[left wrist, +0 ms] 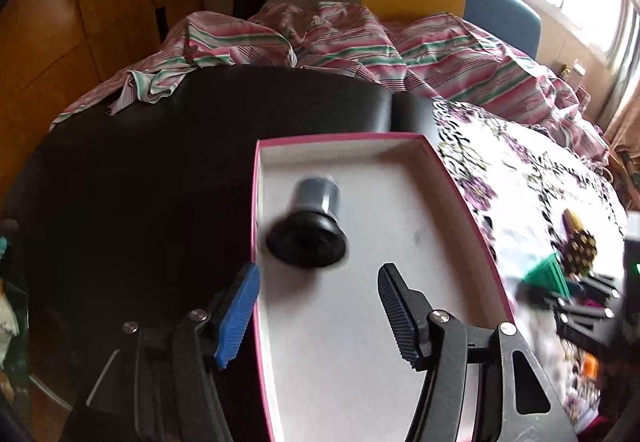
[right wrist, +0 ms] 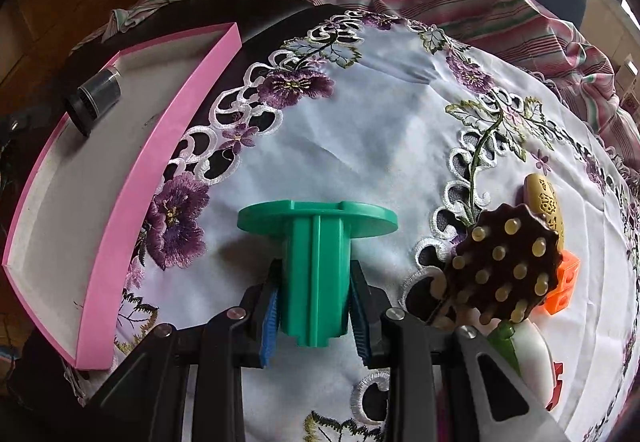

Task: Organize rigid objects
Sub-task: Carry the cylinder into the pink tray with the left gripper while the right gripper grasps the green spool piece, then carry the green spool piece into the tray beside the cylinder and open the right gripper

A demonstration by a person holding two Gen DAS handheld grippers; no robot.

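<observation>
One brown studded massager (right wrist: 505, 271) crowds beside the clamped green spool (right wrist: 316, 270).

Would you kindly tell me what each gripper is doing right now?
Left gripper: open, holding nothing, above the pink box.
Right gripper: closed on the green plastic spool.
</observation>
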